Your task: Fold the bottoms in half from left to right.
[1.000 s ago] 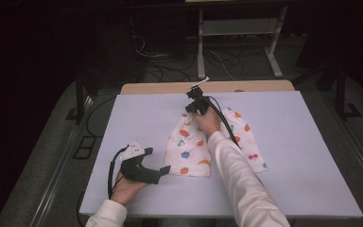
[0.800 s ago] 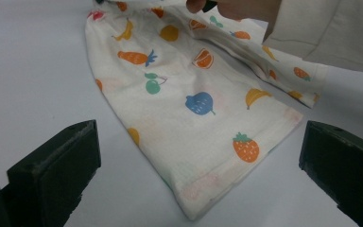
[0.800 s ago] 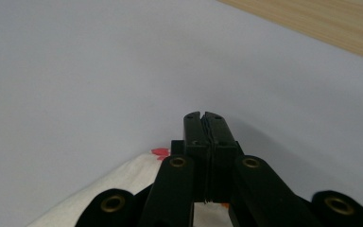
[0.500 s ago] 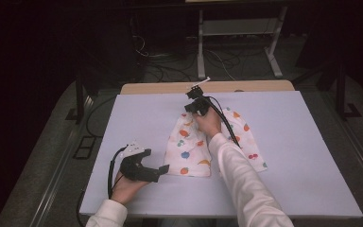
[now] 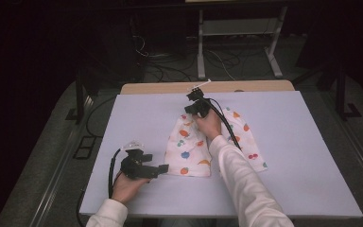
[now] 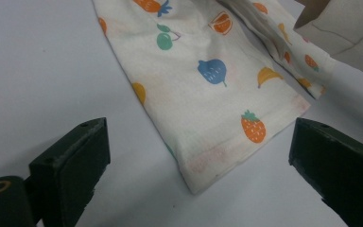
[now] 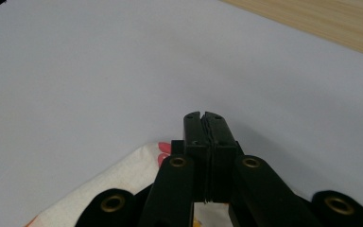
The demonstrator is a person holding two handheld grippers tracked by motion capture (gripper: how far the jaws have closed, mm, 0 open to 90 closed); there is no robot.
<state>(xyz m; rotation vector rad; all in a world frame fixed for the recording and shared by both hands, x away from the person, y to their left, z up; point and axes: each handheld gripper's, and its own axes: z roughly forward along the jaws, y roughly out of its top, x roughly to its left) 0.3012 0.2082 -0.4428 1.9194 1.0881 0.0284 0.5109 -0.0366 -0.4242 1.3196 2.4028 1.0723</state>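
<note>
Our left gripper point(image 5: 163, 168) rests near-left, fingers point(image 6: 71, 165) spread wide. Our right arm point(image 5: 246, 184) reaches far; right gripper point(image 5: 192, 98) pressed closed.

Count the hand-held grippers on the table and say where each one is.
2. The left hand-held gripper sits near the table's front-left, jaws wide open toward the fruit-print cloth. The right hand-held gripper is at the cloth's far edge, jaws closed.
</note>
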